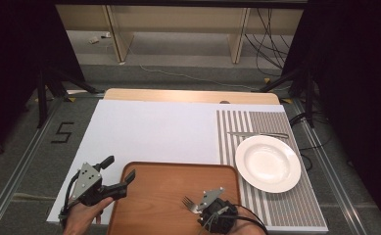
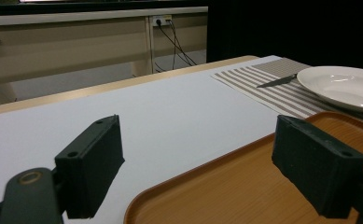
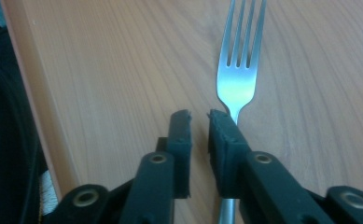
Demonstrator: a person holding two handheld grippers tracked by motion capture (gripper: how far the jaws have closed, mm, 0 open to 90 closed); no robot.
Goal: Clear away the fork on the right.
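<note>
**A:** What is in front of you?

**B:** A white surface (image 1: 154, 132) with a wooden tray (image 1: 168, 196) at my near edge. To the right of the tray lies a striped mat (image 1: 276, 205) carrying a white plate (image 1: 268, 163), with a knife (image 1: 257, 134) on the mat just beyond the plate. A fork (image 3: 237, 70) lies on the tray, tines pointing away from me.

**A:** Where are your grippers?

**B:** My right gripper (image 3: 198, 121) sits low over the tray, right at the fork's neck. Its jaws are nearly together with a thin gap between them, and the handle runs under the right-hand jaw, not through the gap. So they grasp nothing yet, as far as I can judge. My left gripper (image 1: 122, 171) hovers at the tray's left corner, jaws released and wide apart, one over the white surface and one over the tray.

**A:** How would you pick the fork up well?

**B:** I judge I should spread the right jaws, shift sideways until the handle lies between them, go low, then clench on the narrow neck so the fork does not swivel.
</note>
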